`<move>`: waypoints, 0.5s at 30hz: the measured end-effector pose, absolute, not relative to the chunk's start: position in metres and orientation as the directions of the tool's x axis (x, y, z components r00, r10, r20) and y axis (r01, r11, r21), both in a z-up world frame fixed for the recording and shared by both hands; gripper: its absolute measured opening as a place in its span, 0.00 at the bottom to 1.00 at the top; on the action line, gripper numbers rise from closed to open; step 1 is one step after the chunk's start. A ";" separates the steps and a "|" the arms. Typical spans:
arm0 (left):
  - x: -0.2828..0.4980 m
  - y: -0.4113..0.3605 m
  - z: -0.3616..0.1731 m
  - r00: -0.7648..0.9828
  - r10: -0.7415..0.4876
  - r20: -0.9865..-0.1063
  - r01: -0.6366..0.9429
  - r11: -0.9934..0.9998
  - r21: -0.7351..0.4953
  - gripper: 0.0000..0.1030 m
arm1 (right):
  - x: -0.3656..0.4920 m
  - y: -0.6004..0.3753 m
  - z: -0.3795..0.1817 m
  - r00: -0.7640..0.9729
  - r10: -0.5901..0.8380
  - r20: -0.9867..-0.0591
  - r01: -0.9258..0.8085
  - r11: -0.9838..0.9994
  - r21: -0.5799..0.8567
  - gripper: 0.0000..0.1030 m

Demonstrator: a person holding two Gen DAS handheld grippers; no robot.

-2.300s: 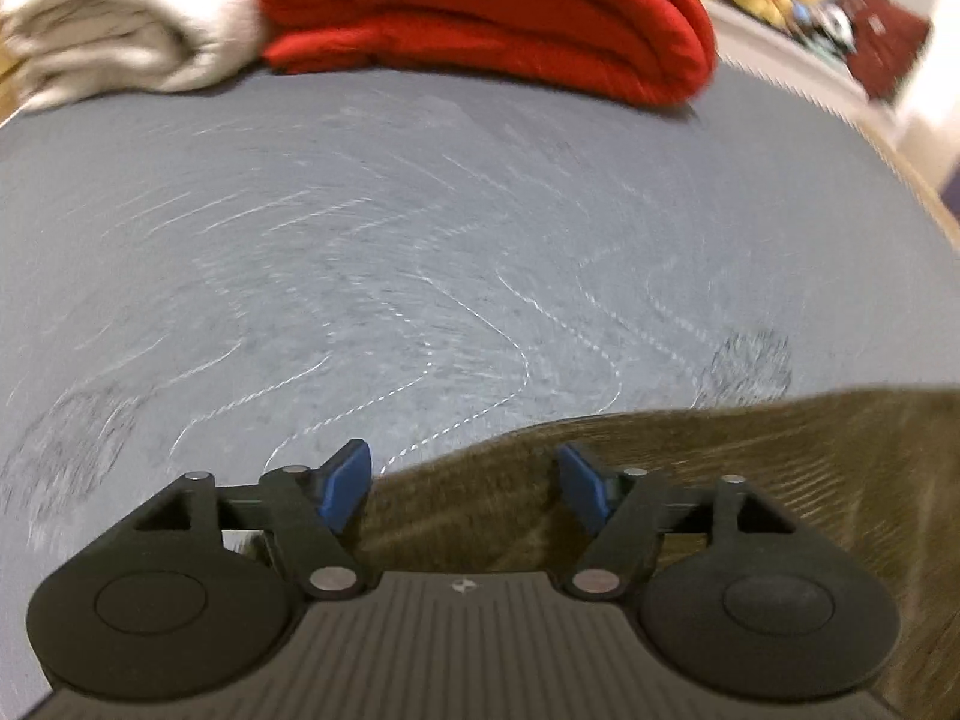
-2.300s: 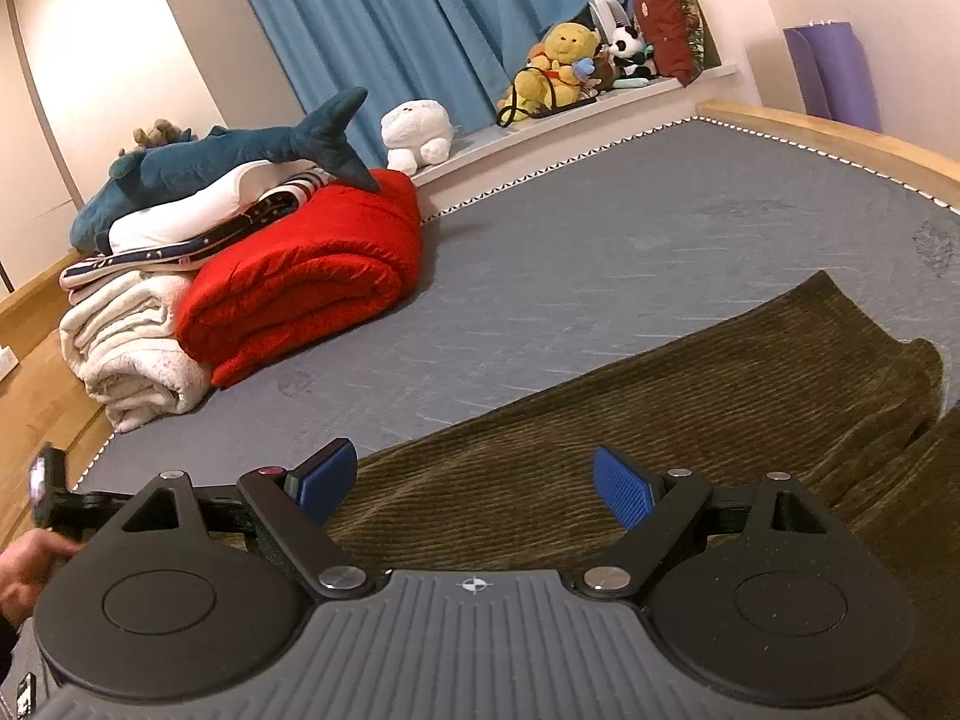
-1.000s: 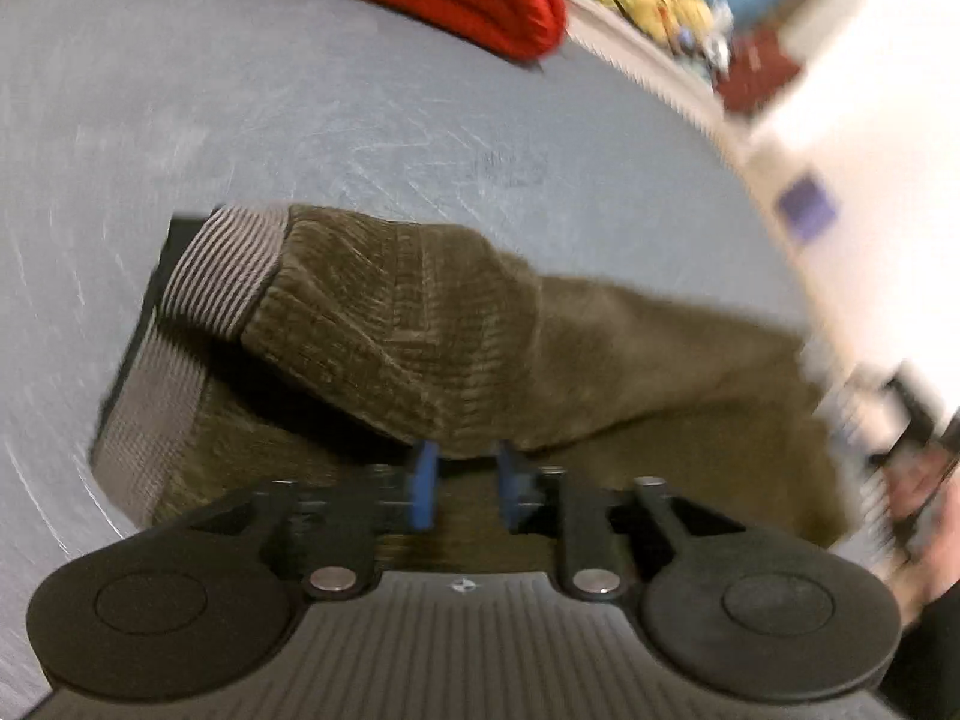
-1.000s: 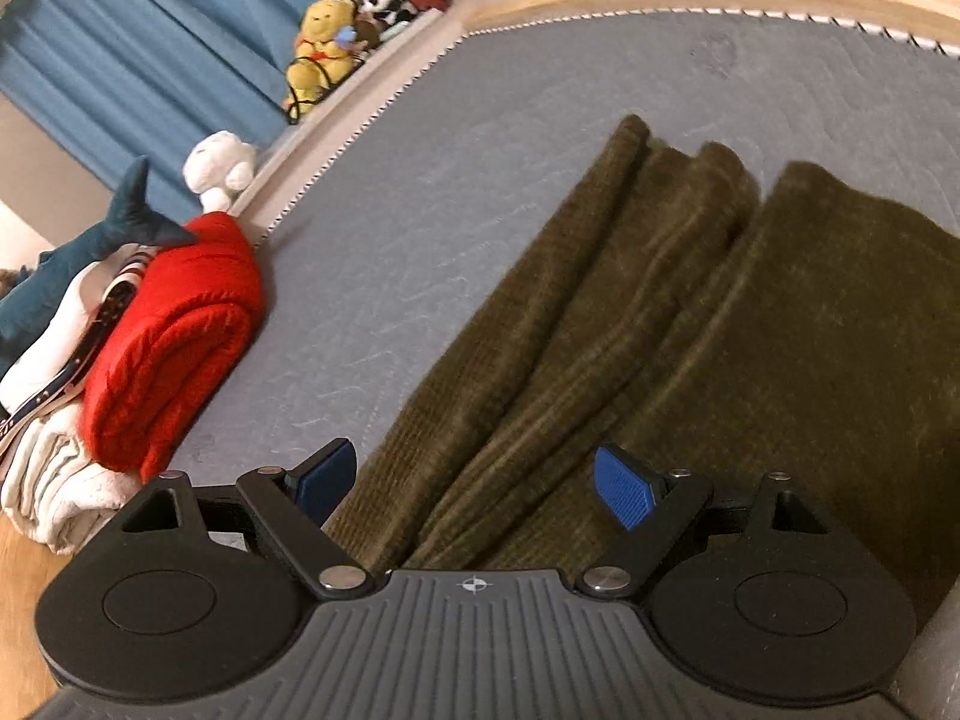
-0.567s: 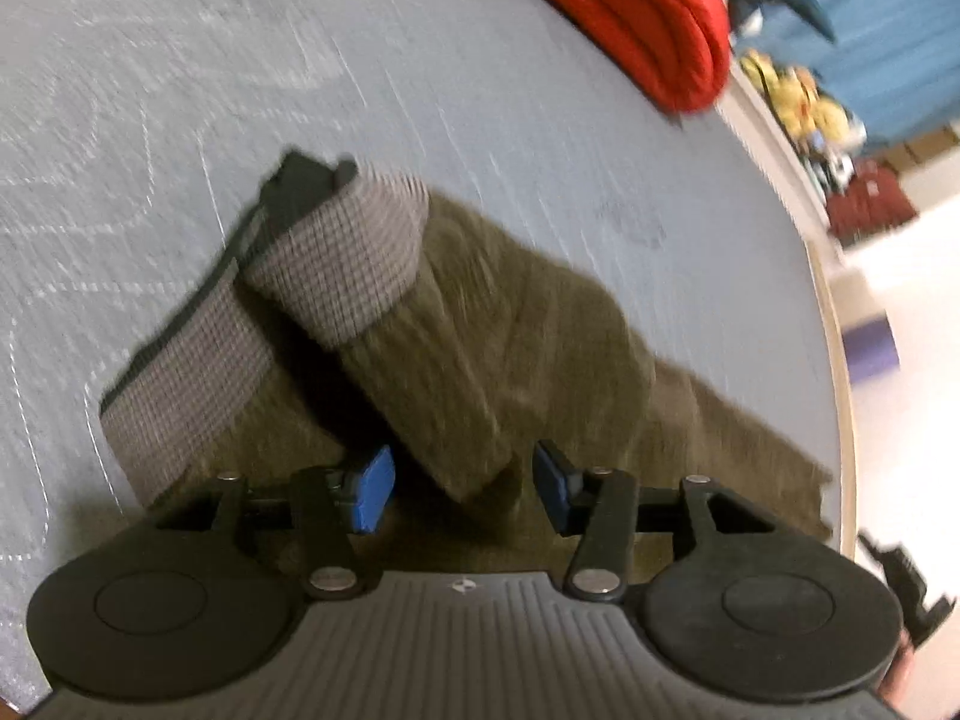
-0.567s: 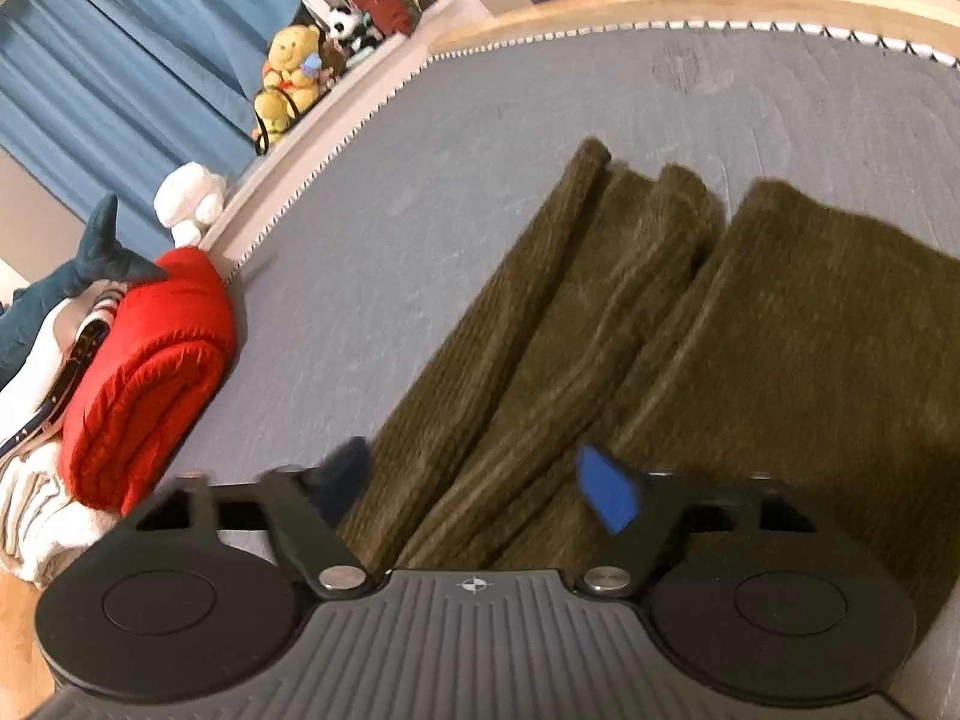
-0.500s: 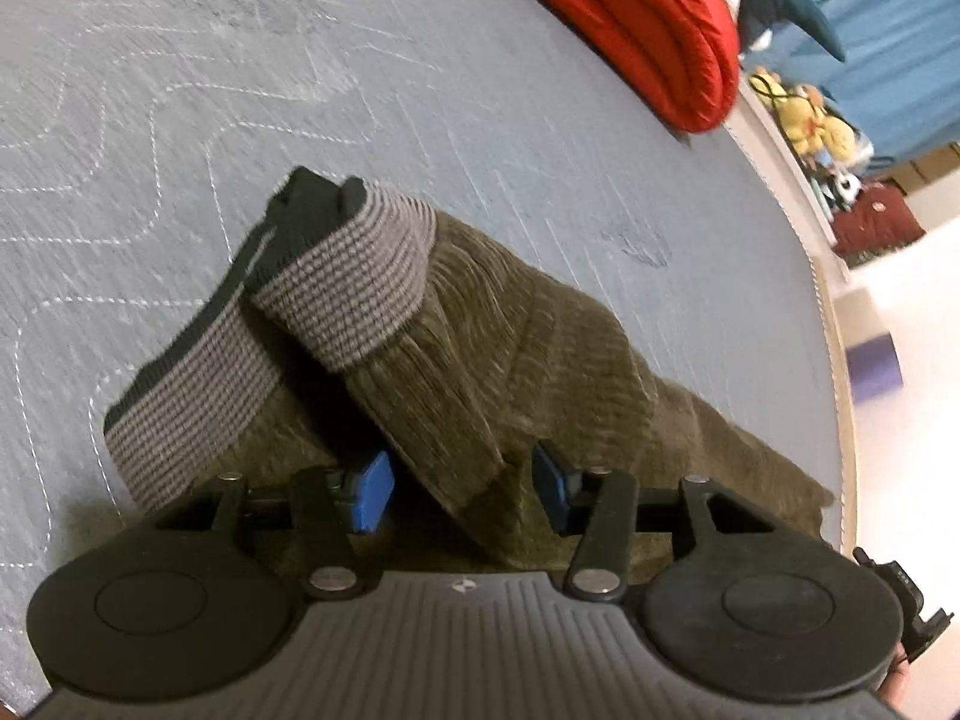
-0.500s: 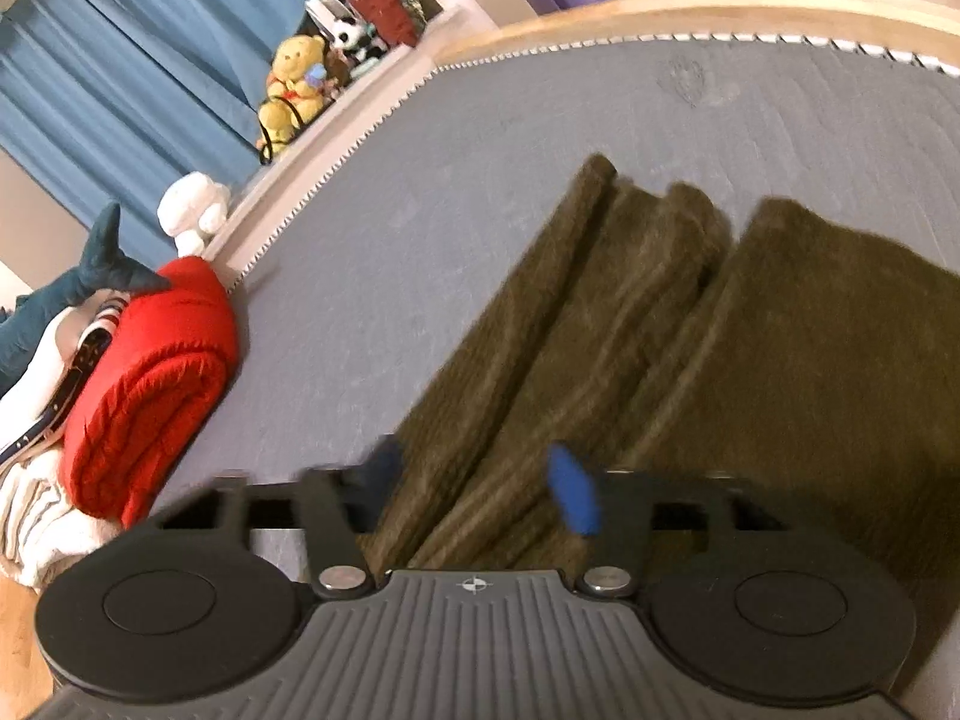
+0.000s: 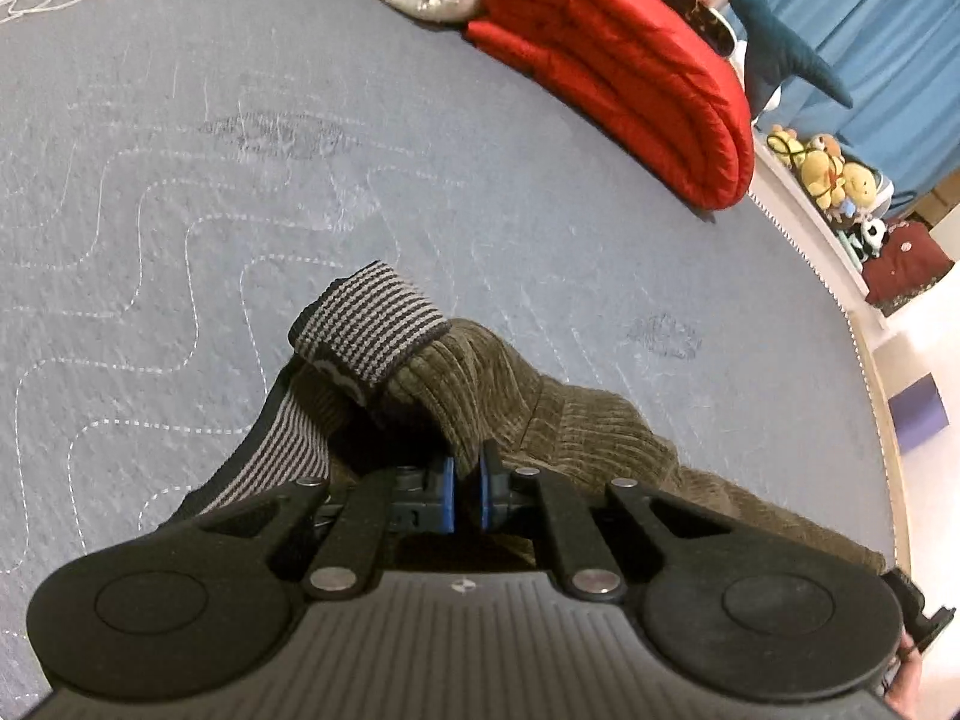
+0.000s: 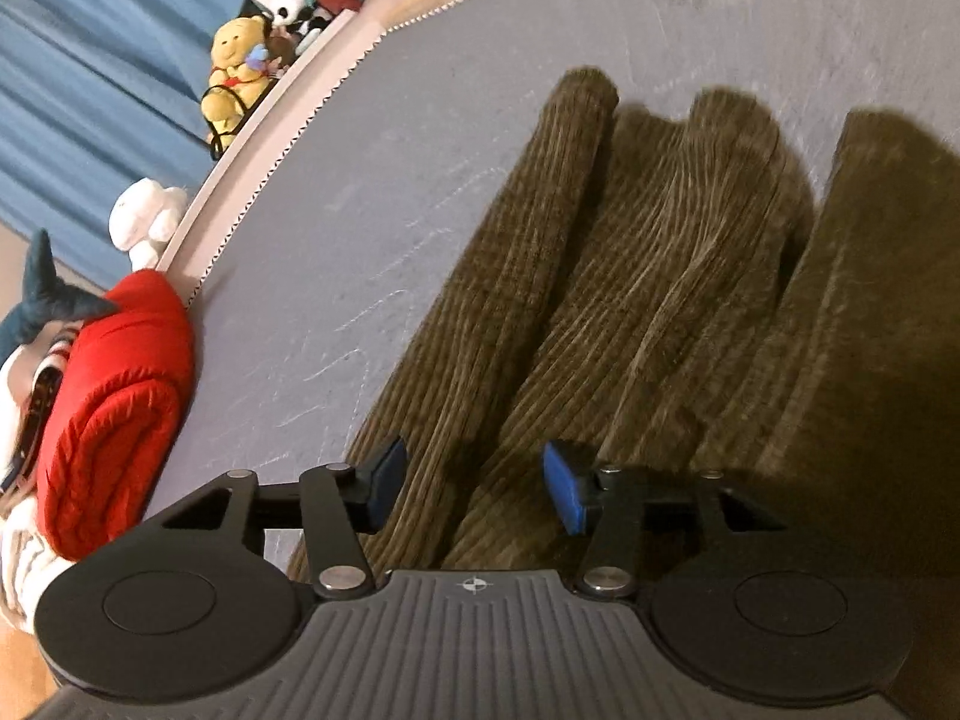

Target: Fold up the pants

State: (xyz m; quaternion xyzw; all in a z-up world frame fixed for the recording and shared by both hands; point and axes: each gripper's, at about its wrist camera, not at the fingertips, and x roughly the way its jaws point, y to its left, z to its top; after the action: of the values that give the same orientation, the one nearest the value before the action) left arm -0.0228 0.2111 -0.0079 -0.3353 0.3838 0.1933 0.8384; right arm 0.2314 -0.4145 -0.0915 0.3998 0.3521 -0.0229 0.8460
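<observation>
Olive corduroy pants (image 9: 540, 414) lie rumpled on the grey mattress (image 9: 300, 180), striped waistband (image 9: 369, 321) at 12 o'clock of the left gripper (image 9: 466, 492), whose jaws pinch a corduroy ridge. Right gripper (image 10: 474, 483) hovers over bunched legs, jaws wide. Folding barely begun; legs need aligning.

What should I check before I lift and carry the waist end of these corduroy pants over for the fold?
1. Left gripper shut on the pants: ok, a ridge of corduroy is pinched between the blue jaws near the striped waistband.
2. Right gripper holding fabric: not ok, jaws stand open over the leg fabric.
3. Legs lying flat: not ok, long wrinkles run along them.
4. Waistband flat: not ok, one corner is flipped over.
5. Mattress beyond the pants free of obstacles: ok; the red blanket lies at the far edge.
6. Depth of left grip: cannot tell.
</observation>
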 end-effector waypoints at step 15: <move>-0.040 0.208 0.006 0.650 0.073 -0.756 -0.551 0.730 -0.404 0.07 | 0.226 -0.414 -0.041 0.844 0.184 -0.505 0.200 0.765 0.613 0.02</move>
State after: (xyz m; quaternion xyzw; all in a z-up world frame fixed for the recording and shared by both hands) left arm -0.0404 0.2076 0.0056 -0.3183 0.3758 0.1833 0.8508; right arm 0.2257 -0.4144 -0.0413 0.3431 0.2797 -0.0047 0.8967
